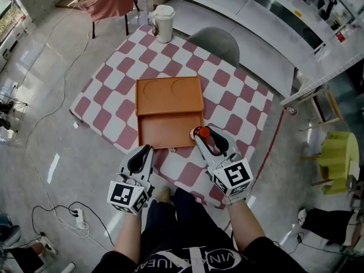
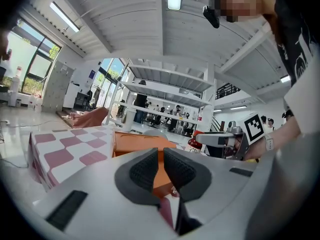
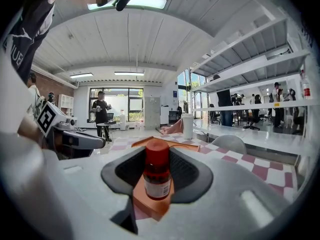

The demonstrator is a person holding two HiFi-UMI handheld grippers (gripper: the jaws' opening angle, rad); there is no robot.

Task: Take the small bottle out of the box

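An orange box [image 1: 169,131] lies on the checkered table [image 1: 108,98] with its lid folded flat behind it. The small bottle [image 3: 157,176], brown with a red cap and a white label, stands upright between my right gripper's pads. My right gripper [image 1: 200,134] is shut on the small bottle [image 1: 203,132] at the box's front right corner, just over the orange edge [image 3: 150,204]. My left gripper [image 1: 149,148] sits at the box's front left corner, its pads [image 2: 145,171] nearly touching with nothing between them. In the left gripper view the right gripper [image 2: 220,140] shows beyond the box [image 2: 140,144].
A white lidded cup [image 1: 164,23] stands at the table's far edge beside a grey chair back [image 1: 215,41]. White shelving [image 1: 267,16] runs along the back right. Cables and a power strip [image 1: 79,216] lie on the floor at left. A yellow-green stool [image 1: 339,152] stands at right.
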